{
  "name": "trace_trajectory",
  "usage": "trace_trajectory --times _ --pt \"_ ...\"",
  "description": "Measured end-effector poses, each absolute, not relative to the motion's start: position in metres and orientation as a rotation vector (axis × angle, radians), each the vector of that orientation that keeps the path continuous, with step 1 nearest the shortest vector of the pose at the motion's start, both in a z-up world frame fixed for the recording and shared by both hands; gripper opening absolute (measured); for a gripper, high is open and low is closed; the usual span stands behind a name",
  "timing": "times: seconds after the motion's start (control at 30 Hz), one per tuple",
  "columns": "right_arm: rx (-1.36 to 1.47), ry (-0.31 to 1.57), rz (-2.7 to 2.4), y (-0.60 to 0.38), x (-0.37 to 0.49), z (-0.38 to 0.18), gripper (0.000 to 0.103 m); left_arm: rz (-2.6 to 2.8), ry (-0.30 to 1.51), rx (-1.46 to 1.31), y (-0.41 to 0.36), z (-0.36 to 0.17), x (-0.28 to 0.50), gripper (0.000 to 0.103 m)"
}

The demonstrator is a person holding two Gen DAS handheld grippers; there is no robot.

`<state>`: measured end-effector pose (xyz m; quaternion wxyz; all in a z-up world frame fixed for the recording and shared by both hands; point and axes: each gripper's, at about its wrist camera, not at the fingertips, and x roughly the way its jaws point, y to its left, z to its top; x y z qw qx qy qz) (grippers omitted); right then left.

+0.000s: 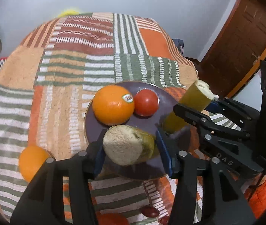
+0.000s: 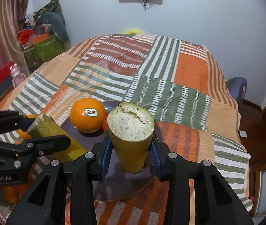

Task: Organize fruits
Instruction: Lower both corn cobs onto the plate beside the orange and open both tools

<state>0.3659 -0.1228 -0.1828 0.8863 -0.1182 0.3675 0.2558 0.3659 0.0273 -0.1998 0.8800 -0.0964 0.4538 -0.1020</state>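
A dark purple plate (image 1: 163,97) holds a large orange (image 1: 112,105) with a sticker and a red tomato (image 1: 145,102). My left gripper (image 1: 131,148) is shut on a short yellow-green sugarcane piece (image 1: 127,146) over the plate's near side. My right gripper (image 2: 131,150) is shut on a second sugarcane piece (image 2: 131,131), tilted with its lower end at the plate (image 2: 114,180). In the left wrist view the right gripper (image 1: 194,110) and its cane (image 1: 194,97) are at the plate's right edge. In the right wrist view the left gripper (image 2: 44,131) and its cane (image 2: 54,131) are at left, beside the orange (image 2: 87,115).
The table is covered with a striped patchwork cloth (image 1: 76,65). Another orange (image 1: 31,161) lies on it left of the plate. More fruit, an orange one (image 1: 112,219) and small dark red ones (image 1: 149,211), lies near the front edge. A wooden door (image 1: 245,37) is at right.
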Motion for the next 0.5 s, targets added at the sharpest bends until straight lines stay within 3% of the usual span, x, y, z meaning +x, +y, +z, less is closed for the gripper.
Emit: trace_trajectory --times 0.13,0.23,0.5 --pt "-0.252 0.771 0.539 -0.118 0.368 -0.184 0.034 -0.205 0.978 -0.21 0.034 -0.208 0.367 0.06" --pt "-0.25 0.782 0.557 -0.114 0.368 -0.185 0.034 -0.189 1.006 -0.204 0.037 -0.218 0.37 0.072" --pt "-0.277 0.802 0.61 -0.102 0.369 -0.19 0.035 -0.149 1.051 -0.197 0.047 -0.23 0.372 0.081"
